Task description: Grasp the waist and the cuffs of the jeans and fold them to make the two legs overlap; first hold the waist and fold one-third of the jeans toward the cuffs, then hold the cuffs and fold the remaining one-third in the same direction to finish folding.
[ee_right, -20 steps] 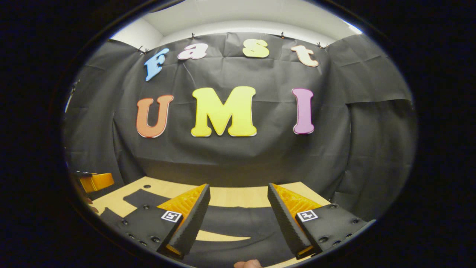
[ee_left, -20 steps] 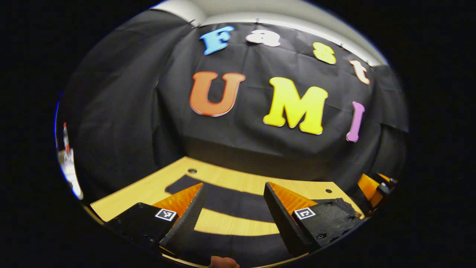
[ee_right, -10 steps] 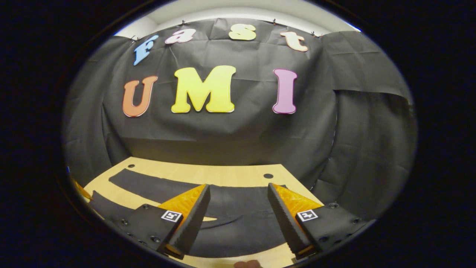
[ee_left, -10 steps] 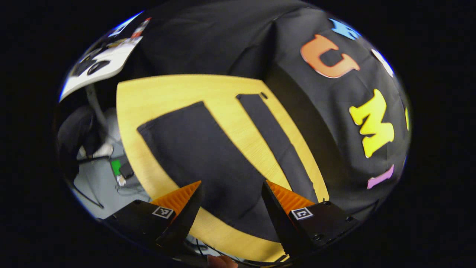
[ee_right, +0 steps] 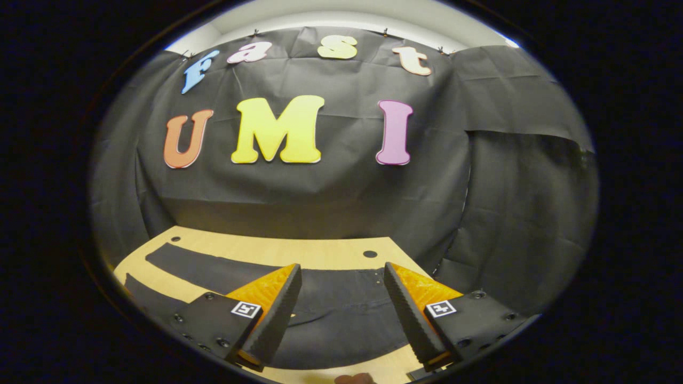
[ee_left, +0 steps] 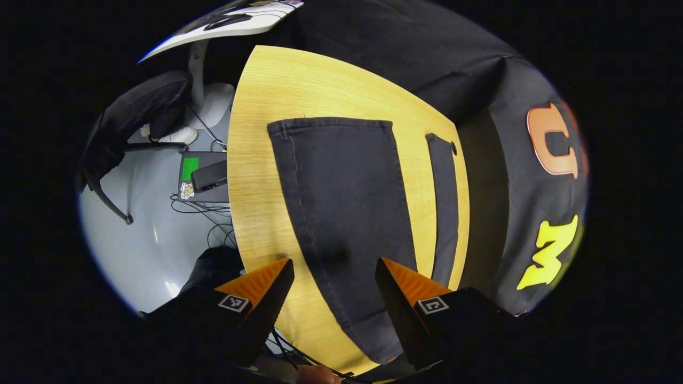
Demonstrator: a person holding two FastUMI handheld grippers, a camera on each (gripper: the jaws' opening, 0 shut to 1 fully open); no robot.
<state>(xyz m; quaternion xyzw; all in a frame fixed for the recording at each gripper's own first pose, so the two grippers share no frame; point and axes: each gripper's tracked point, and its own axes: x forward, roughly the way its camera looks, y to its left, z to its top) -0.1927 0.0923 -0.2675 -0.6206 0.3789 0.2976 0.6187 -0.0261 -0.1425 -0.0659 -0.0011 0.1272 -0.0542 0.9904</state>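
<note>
Black jeans (ee_left: 347, 202) lie flat on a light wooden table (ee_left: 267, 106), their two legs apart. In the left gripper view the nearer leg runs up to its cuff (ee_left: 331, 124), and the other leg (ee_left: 443, 213) is a thin strip beside the wall. My left gripper (ee_left: 333, 298) hangs open above the nearer leg, holding nothing. In the right gripper view the wide waist end of the jeans (ee_right: 336, 314) lies under my right gripper (ee_right: 341, 304), which is open and holds nothing. The far leg (ee_right: 213, 266) stretches away to the left.
The table's left edge drops to a grey floor with a dark box (ee_left: 208, 176), cables (ee_left: 203, 205) and a chair (ee_left: 133, 117). Black cloth walls close the table's far side (ee_right: 320, 213). A small hole (ee_right: 370, 254) marks the tabletop near its far corner.
The left gripper has swung left and tipped down, from facing the wall to looking along the legs toward the cuffs. The right gripper has shifted slightly over the waist end. Both stay open.
</note>
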